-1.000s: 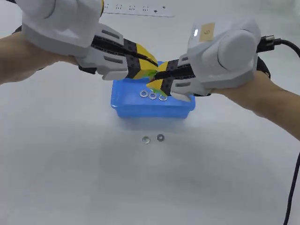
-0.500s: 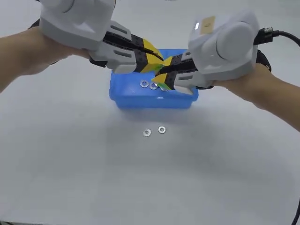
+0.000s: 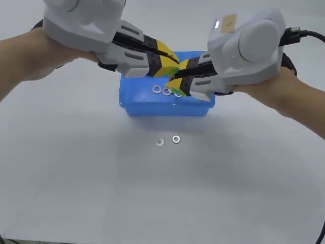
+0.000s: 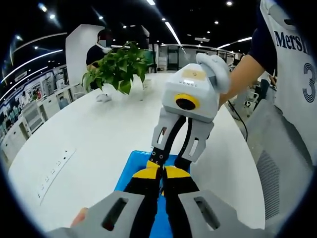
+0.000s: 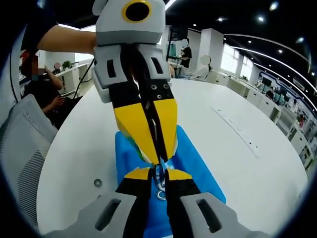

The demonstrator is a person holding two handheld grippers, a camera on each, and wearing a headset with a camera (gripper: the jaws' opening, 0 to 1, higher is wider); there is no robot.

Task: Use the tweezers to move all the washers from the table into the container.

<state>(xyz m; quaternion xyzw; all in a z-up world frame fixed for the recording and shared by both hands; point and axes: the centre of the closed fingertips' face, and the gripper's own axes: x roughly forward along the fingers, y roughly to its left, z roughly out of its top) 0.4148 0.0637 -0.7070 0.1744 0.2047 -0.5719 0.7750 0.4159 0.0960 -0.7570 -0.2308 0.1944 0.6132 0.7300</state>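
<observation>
A blue container (image 3: 133,103) stands mid-table with three washers (image 3: 166,91) in it. Two more washers (image 3: 160,142) (image 3: 176,139) lie on the table just in front of it. My left gripper (image 3: 172,62) and right gripper (image 3: 171,86) meet tip to tip above the container. In the left gripper view my left gripper (image 4: 162,171) has its jaws pressed together. My right gripper (image 5: 158,174) is closed on a thin metal piece that looks like the tweezers (image 5: 159,182). The left gripper (image 5: 158,159) points down onto it. One table washer (image 5: 97,183) lies left of the container (image 5: 198,166).
A white table (image 3: 162,193) spreads wide in front of the container. A cable (image 3: 304,34) trails from the right gripper. A potted plant (image 4: 119,67) stands at the far end, with people seated beyond the table edge.
The head camera has shifted, so the container sits higher in the picture. Both grippers stay tip to tip over the container, and the washers lie as before.
</observation>
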